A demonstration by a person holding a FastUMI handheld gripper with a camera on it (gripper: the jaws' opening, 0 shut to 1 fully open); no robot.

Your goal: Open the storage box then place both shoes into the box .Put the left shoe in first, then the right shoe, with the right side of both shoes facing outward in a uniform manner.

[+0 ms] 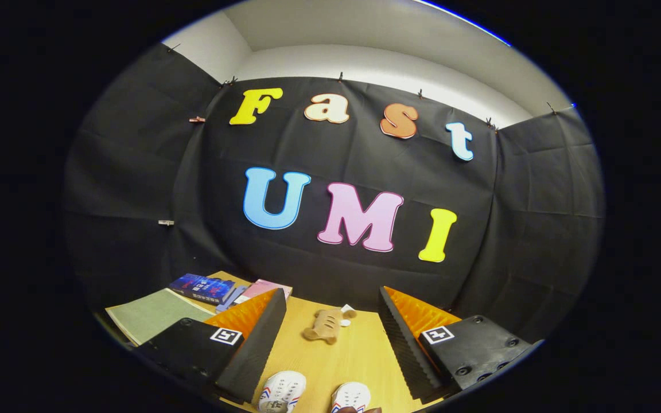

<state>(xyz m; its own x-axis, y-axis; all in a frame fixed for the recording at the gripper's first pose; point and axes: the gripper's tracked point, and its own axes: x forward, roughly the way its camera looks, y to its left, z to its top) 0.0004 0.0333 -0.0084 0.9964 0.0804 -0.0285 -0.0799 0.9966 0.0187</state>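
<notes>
We see two white shoes (313, 394) side by side on the wooden table (359, 355), low between our gripper's (330, 327) fingers, which stand wide apart and hold nothing. Beyond them lies one plush toy (323, 326). Farther left lie one green mat (150, 314), one blue book (201, 288) and one pink booklet (264, 288).

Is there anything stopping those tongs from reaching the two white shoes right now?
Probably not. The tongs are open, and both shoes lie on the bare table between the fingers, close in. The plush toy sits beyond them, out of the way.
</notes>
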